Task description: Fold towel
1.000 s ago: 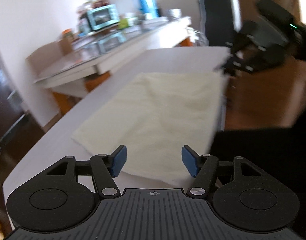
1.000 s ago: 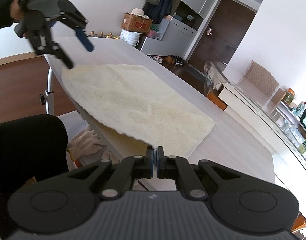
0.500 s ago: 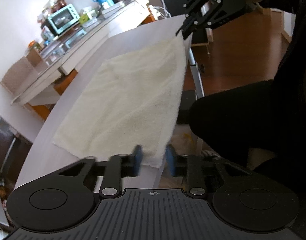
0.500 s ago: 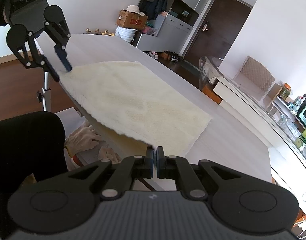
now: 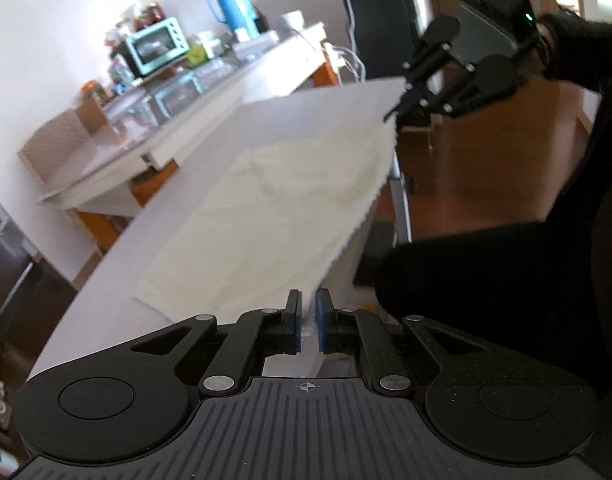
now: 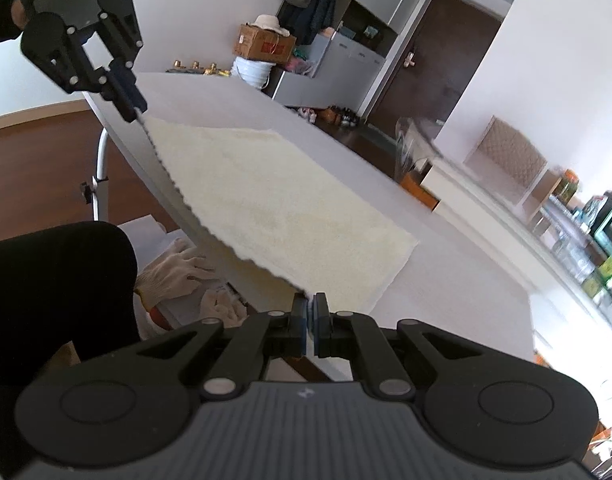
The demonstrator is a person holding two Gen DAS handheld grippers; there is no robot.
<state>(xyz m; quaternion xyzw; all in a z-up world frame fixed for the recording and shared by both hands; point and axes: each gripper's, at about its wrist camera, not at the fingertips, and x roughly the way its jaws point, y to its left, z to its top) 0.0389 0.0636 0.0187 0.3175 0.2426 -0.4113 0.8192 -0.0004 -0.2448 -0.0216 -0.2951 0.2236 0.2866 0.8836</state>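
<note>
A cream towel (image 5: 289, 200) (image 6: 265, 204) lies spread on the white table (image 5: 306, 116) (image 6: 446, 292), its near long edge lifted off the table's front edge. My left gripper (image 5: 308, 322) is shut on one near corner of the towel. My right gripper (image 6: 310, 320) is shut on the other near corner. Each gripper shows in the other's view: the right gripper (image 5: 394, 114) at the upper right, the left gripper (image 6: 137, 114) at the upper left, both pinching towel corners. The edge between them hangs taut in the air.
A person's dark-clothed legs (image 6: 57, 280) sit close to the table's front edge, with white work gloves (image 6: 177, 272) on a surface below. A side counter (image 5: 177, 120) with a teal oven (image 5: 157, 44) and a blue jug stands behind the table. Wooden floor lies around.
My left gripper went from open above the towel to shut on its near corner. Both grippers have since lifted the near edge off the table.
</note>
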